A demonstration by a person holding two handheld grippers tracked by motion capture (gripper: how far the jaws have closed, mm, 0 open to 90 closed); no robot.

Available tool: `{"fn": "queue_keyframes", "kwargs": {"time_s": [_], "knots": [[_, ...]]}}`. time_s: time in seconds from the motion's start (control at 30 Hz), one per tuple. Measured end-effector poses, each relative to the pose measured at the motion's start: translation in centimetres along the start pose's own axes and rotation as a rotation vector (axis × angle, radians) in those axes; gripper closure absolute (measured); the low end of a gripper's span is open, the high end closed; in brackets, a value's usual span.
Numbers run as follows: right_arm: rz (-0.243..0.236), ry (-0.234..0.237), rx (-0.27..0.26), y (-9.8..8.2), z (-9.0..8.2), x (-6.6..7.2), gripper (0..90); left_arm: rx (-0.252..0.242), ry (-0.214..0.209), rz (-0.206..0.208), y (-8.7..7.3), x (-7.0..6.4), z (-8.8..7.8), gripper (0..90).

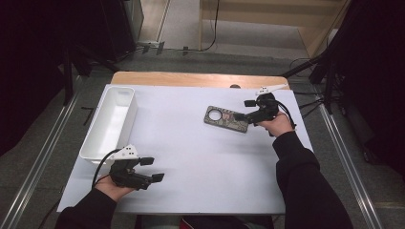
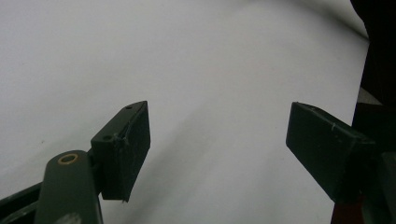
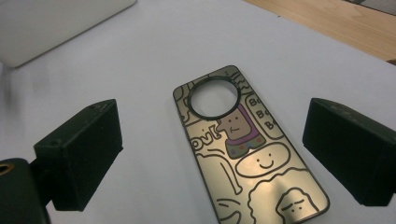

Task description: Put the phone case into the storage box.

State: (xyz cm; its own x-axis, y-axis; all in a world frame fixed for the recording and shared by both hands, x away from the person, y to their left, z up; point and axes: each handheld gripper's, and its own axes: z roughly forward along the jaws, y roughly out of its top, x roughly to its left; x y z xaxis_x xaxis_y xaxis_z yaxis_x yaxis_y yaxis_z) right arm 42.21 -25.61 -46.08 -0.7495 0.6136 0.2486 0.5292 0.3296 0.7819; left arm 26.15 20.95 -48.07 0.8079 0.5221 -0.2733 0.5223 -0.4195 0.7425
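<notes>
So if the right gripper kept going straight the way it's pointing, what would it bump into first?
Most likely the phone case with cartoon drawings. The right gripper has its jaws open on either side of it, and the case lies flat on the white table straight ahead. How near is hard to judge.

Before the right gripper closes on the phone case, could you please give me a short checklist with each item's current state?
1. Right gripper jaws open: ok.
2. Phone case lies between the jaws in the right gripper view: ok.
3. Case lies flat on the white table, nothing on it: ok.
4. Jaws low enough to catch the thin edges: cannot tell.
5. White bin stands apart from the case, at the table's left: ok.
6. Left gripper open, holding nothing, far from the case: ok.
</notes>
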Motion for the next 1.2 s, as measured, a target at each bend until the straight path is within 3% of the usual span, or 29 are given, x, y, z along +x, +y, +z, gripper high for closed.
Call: {"fn": "queue_keyframes", "kwargs": {"time_s": [0.27, 1.2], "knots": [[-0.032, 0.015, 0.023, 0.0, 1.0, -0.9, 3.8, -0.009, -0.002, -0.011, -0.1, 0.1, -0.2, 21.6], [-0.038, 0.038, 0.037, 1.6, 2.5, -3.3, 3.8, -0.01, 0.009, -0.021, -0.5, 0.1, -0.5, 21.6]]}}
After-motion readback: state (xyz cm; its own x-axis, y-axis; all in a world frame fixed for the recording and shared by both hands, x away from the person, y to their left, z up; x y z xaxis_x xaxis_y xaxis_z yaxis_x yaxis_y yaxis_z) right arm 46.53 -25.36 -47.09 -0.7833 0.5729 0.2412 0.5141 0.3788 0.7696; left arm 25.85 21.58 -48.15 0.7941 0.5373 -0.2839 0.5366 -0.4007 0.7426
